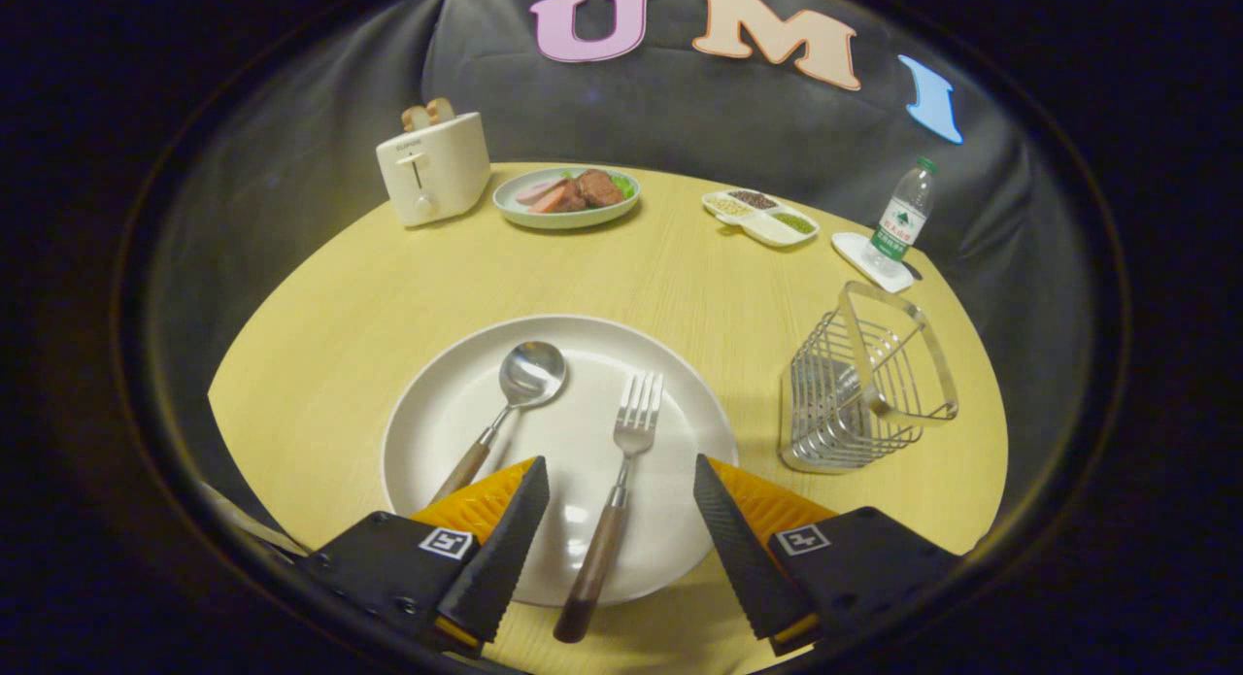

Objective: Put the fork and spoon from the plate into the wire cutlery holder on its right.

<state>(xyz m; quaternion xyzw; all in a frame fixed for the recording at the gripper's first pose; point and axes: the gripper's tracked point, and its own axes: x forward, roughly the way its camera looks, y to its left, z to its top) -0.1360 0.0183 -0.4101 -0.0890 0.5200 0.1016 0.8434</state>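
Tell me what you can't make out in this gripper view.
- Spoon: the end of its handle is hidden behind a finger of the open gripper.
- Height of the gripper above the fork: the handle shows between the fingers, but contact cannot be judged.
- Wire cutlery holder: its inside floor is blocked by its own bars.
- Bottle: label too small to read.
- Divided dish: contents too small to identify.

Round pale wood table under warm light; dark cloth wall behind; toaster far left, food plate beside, bottle far right
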